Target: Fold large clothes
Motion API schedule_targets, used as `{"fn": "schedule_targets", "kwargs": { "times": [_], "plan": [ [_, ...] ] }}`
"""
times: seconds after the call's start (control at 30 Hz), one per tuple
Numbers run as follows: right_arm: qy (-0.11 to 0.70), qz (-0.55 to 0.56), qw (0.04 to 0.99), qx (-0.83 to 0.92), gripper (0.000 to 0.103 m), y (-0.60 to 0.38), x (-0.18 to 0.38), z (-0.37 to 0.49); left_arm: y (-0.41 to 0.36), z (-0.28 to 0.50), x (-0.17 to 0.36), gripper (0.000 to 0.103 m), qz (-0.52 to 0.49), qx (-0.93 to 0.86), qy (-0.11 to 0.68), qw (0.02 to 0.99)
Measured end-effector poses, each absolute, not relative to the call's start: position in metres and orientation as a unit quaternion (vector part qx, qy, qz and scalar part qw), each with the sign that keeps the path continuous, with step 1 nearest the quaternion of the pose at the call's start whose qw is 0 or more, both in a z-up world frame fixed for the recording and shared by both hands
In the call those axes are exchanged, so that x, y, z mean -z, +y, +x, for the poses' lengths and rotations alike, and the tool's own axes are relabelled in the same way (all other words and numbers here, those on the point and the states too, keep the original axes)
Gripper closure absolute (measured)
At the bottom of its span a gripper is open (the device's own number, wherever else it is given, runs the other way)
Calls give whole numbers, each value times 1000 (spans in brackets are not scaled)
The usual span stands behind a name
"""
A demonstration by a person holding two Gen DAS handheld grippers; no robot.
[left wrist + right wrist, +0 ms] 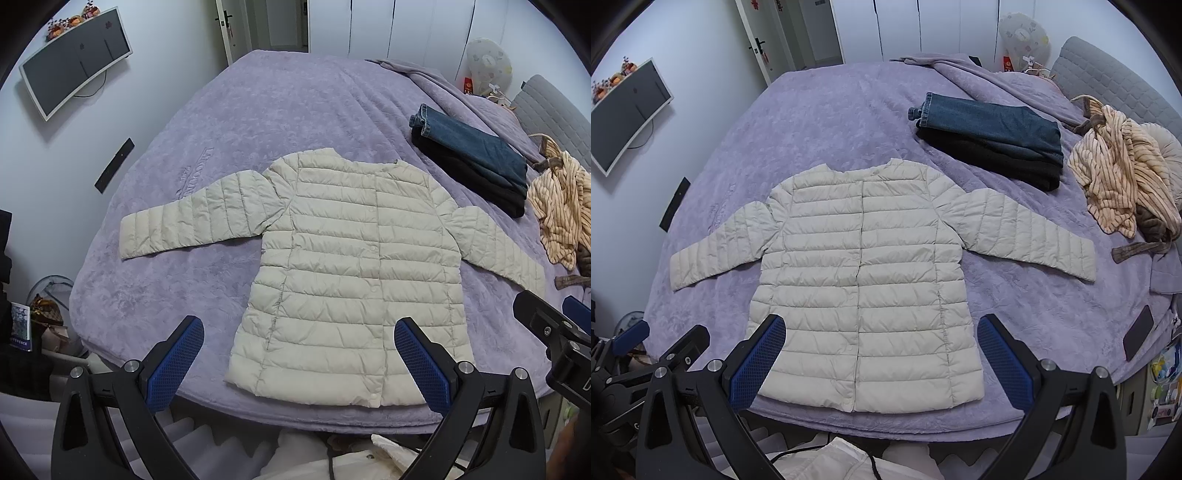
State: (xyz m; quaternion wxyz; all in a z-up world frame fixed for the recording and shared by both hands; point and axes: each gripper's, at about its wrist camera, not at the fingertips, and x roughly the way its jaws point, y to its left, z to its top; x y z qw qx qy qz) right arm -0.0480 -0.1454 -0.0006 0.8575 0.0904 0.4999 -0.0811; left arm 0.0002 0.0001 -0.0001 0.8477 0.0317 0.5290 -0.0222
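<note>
While the cream puffer jacket lies flat on the purple bed with both sleeves out, the left gripper and right gripper hang over its hem, fingers spread and empty. It looks light, soft and slippery, so pinching a sleeve cuff seems best.

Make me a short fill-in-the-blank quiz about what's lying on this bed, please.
1. The puffy cream jacket lies flat with both ______ spread out.
2. The folded jeans rest on a folded ______ garment.
3. The bed cover is ______ in colour.
4. Both the left claw and the right claw are ______, holding nothing.

Missing words: sleeves; black; purple; open
</note>
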Motion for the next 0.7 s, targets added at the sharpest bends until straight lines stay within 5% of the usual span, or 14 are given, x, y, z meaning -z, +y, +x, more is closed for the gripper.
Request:
{"fn": "schedule_targets", "kwargs": {
  "times": [0.7],
  "plan": [
    [505, 90, 855, 79, 0, -142, 3, -40, 0, 1, 0, 0, 31, 23, 533, 845]
  ]
}}
